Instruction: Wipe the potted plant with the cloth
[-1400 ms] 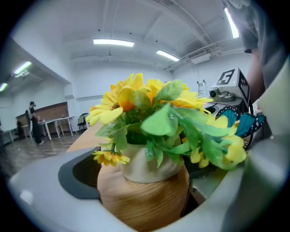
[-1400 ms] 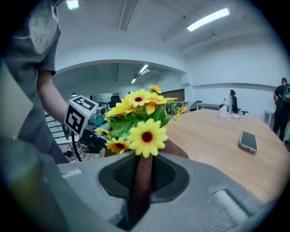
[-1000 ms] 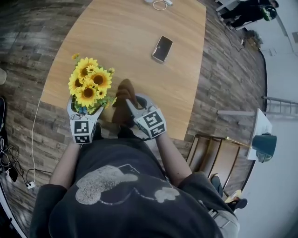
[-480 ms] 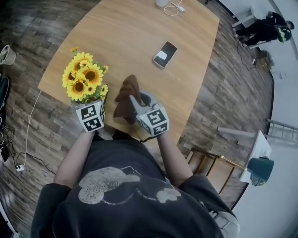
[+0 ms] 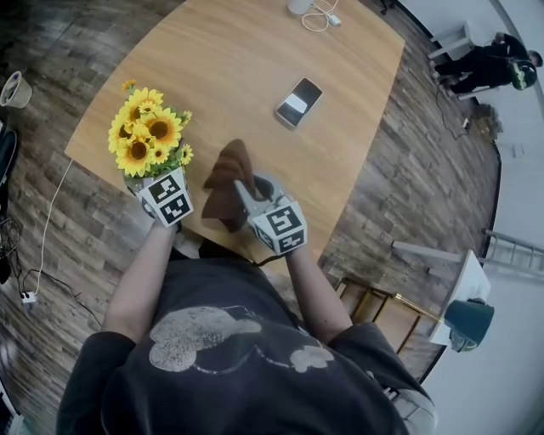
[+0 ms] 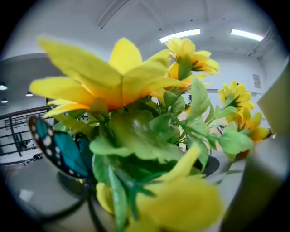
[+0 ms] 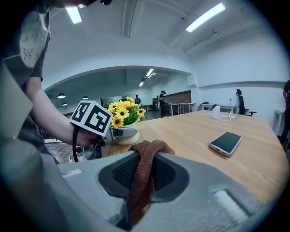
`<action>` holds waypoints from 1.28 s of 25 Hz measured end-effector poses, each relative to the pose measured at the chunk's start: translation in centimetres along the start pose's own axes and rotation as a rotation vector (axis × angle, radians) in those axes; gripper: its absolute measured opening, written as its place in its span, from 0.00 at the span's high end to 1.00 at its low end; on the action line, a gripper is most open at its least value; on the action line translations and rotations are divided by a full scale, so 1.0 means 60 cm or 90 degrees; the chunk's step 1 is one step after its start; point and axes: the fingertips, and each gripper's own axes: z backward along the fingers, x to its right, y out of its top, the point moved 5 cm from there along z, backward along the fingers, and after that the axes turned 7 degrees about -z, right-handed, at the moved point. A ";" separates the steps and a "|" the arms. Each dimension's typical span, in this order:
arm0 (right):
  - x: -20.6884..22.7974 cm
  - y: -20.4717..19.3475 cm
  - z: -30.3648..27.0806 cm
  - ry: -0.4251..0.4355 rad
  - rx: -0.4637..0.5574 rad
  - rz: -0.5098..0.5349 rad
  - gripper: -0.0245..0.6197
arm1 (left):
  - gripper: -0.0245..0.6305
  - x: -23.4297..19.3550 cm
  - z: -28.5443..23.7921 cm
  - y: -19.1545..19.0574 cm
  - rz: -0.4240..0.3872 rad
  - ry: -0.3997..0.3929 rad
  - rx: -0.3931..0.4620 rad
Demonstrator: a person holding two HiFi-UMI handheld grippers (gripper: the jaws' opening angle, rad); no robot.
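a: what's around them, and does anything get in the way?

b: a dark flat phone (image 5: 297,101) lies mid-tabletop, well apart; a white cable (image 5: 321,14) coils at the far edge; the wooden tabletop (image 5: 255,59) is smooth and pale-grained; in the left gripper view, soft leaves and petals crowd the lens, with a teal butterfly (image 6: 58,147) among them.

a: and the task's things?

b: the potted plant of yellow sunflowers (image 5: 144,140), in a round white pot, sits by the tabletop's near-left corner; the left gripper (image 5: 153,189) clasps the pot; the right gripper (image 5: 246,194) is clenched on the rust-brown ribbed cloth (image 5: 226,174), which bunches above its jaws, near the flowers but apart.
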 end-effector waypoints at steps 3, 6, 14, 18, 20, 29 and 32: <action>0.001 -0.003 -0.001 0.002 -0.002 0.002 0.89 | 0.04 0.000 0.003 -0.001 -0.003 -0.005 0.005; 0.002 -0.003 -0.004 0.002 -0.004 0.004 0.89 | 0.19 -0.003 0.008 -0.005 0.006 -0.006 0.007; -0.008 0.005 -0.017 -0.002 -0.013 0.002 0.89 | 0.23 -0.021 0.006 -0.005 -0.006 -0.044 0.004; -0.018 0.020 -0.033 -0.010 -0.005 -0.004 0.89 | 0.23 -0.034 0.006 -0.005 -0.015 -0.098 0.019; -0.027 0.026 -0.042 -0.011 -0.004 -0.004 0.89 | 0.23 -0.040 0.007 -0.004 -0.024 -0.130 0.025; -0.059 0.077 -0.097 -0.013 0.023 0.018 0.89 | 0.24 -0.077 0.016 -0.011 -0.090 -0.295 0.051; -0.068 0.102 -0.128 -0.008 0.031 0.041 0.89 | 0.24 -0.093 0.017 -0.016 -0.113 -0.365 0.066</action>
